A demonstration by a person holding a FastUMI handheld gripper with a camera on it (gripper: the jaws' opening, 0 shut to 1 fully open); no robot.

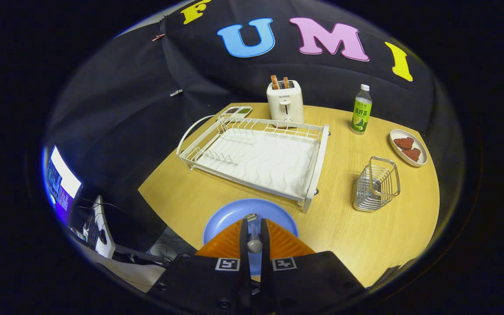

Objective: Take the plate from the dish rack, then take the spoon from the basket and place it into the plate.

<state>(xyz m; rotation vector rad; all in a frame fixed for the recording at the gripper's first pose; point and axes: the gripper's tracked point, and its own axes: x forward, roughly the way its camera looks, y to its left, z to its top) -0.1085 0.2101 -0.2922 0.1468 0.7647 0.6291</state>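
One wooden table [357, 236] carries everything, largest first: a white wire dish rack [256, 157], holding no dishes, then a round blue plate [230, 214] lying flat just in front of it, and a small wire basket [376, 183] off to the right. The gripper [254, 236] hangs over the plate, fingers nearly together on a grey spoon handle [254, 245]. Its bowl is hidden between them.
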